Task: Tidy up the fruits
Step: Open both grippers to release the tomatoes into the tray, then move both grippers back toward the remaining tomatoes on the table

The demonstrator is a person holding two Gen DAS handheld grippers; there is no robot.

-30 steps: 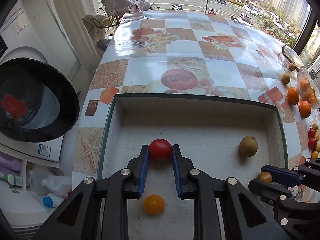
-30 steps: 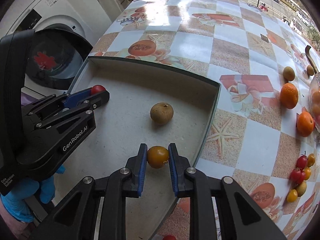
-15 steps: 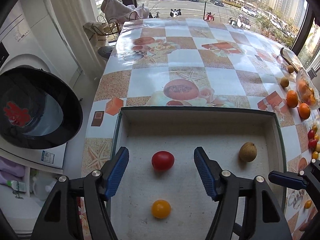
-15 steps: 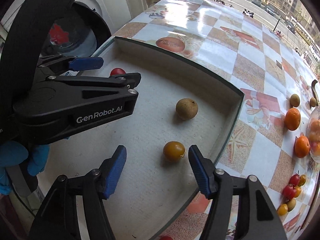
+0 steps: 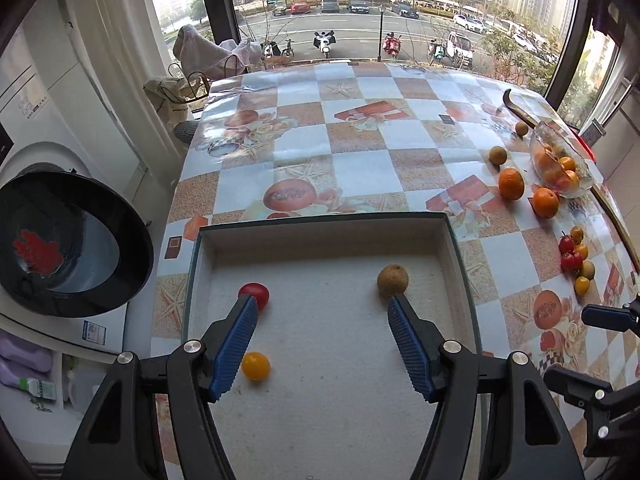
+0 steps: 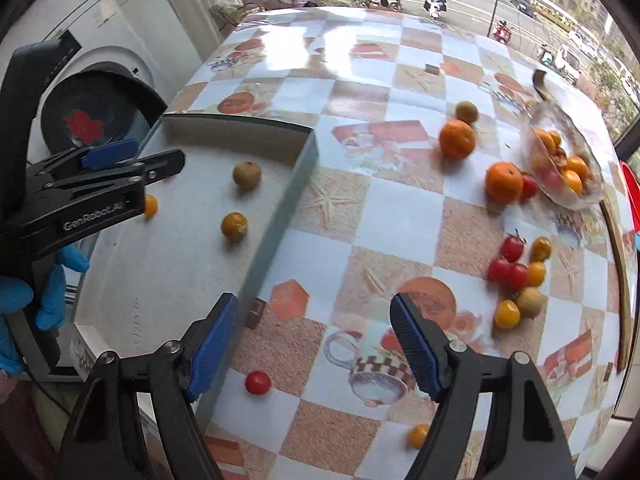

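Observation:
A shallow grey box (image 5: pixel 452 240) lies on the table and holds a red tomato (image 5: pixel 254 293), a yellow tomato (image 5: pixel 256 365) and a brown round fruit (image 5: pixel 393 279). My left gripper (image 5: pixel 320 340) is open and empty above the box floor. In the right wrist view the box (image 6: pixel 296 184) holds an orange-yellow tomato (image 6: pixel 234 225) and the brown fruit (image 6: pixel 247 174). My right gripper (image 6: pixel 312 344) is open and empty over the tablecloth, right of the box wall. A cluster of cherry tomatoes (image 6: pixel 516 272) lies to its right, and a single red tomato (image 6: pixel 258 382) lies near its left finger.
Two oranges (image 6: pixel 457 139) (image 6: pixel 504 182) and a glass dish of fruit (image 6: pixel 560 164) sit at the far right. A yellow tomato (image 6: pixel 418 436) lies near the table's front edge. A washing machine with an open door (image 5: pixel 60 240) stands left of the table.
Both grippers opened and let go of their tomatoes in the box, then pulled back. The right gripper swung right, out of the box and over the tablecloth.

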